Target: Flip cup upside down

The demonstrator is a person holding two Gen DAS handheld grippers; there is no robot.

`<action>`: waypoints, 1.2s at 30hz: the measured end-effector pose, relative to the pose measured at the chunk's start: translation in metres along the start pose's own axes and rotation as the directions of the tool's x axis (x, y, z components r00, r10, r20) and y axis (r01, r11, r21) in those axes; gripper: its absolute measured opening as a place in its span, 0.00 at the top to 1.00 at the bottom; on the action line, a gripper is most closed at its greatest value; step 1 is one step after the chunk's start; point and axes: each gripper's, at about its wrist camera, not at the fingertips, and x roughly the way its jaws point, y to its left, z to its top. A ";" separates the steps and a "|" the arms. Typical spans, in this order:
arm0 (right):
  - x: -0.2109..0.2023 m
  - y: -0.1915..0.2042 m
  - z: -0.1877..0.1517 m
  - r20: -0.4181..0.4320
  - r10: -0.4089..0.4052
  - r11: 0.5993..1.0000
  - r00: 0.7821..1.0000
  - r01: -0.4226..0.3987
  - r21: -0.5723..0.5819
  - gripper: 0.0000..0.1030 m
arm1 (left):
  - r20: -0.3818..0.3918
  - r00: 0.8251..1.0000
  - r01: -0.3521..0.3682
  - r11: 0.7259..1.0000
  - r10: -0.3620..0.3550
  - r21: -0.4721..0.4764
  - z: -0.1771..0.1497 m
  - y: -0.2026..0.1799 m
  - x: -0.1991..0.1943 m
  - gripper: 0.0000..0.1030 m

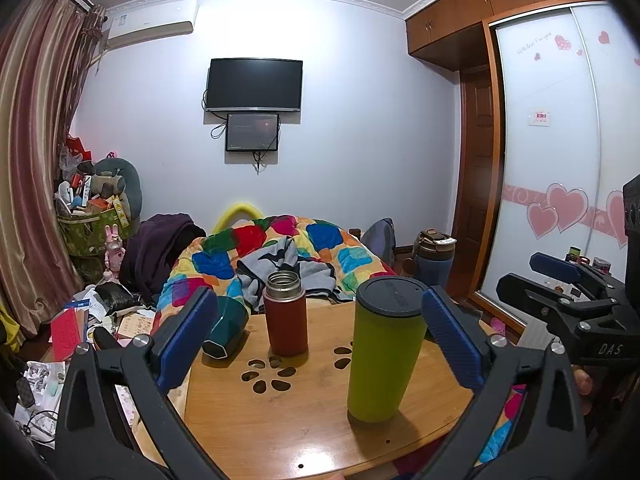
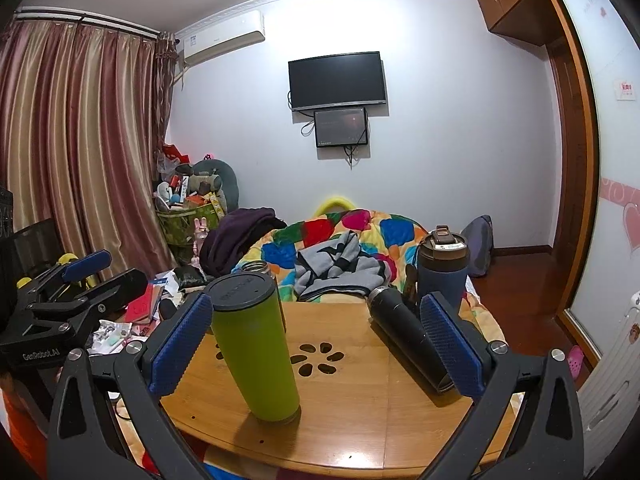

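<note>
A tall lime-green cup (image 1: 382,356) with a dark grey end on top stands upright on the round wooden table (image 1: 288,420). It also shows in the right wrist view (image 2: 260,348). My left gripper (image 1: 320,344) is open; the cup stands between its fingers, close to the right pad, not gripped. My right gripper (image 2: 320,344) is open and empty; the cup stands just inside its left pad. A black bottle (image 2: 408,340) lies on its side by the right pad.
A red flask (image 1: 286,316) with an open steel mouth stands at the table's far side, a dark teal cup (image 1: 226,328) lies beside it. A blue tumbler with a brown lid (image 2: 442,268) stands far right. A bed with a colourful quilt (image 1: 280,248) lies behind.
</note>
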 end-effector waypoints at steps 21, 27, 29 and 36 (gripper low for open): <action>0.000 0.000 0.000 -0.001 0.001 1.000 1.000 -0.001 0.002 0.00 | -0.004 1.000 0.007 1.000 -0.007 0.013 -0.001 0.000 0.004 0.00; 0.000 0.000 0.000 -0.002 0.000 1.000 1.000 0.000 0.000 0.00 | -0.005 1.000 0.008 1.000 -0.008 0.013 -0.001 0.000 0.004 0.00; 0.000 0.000 -0.001 -0.002 -0.001 1.000 1.000 0.001 0.001 0.00 | -0.005 1.000 0.007 1.000 -0.007 0.012 -0.001 0.000 0.004 0.00; 0.001 -0.001 -0.001 -0.002 0.000 1.000 1.000 0.000 0.003 0.00 | -0.005 1.000 0.007 1.000 -0.007 0.011 -0.002 0.000 0.004 0.00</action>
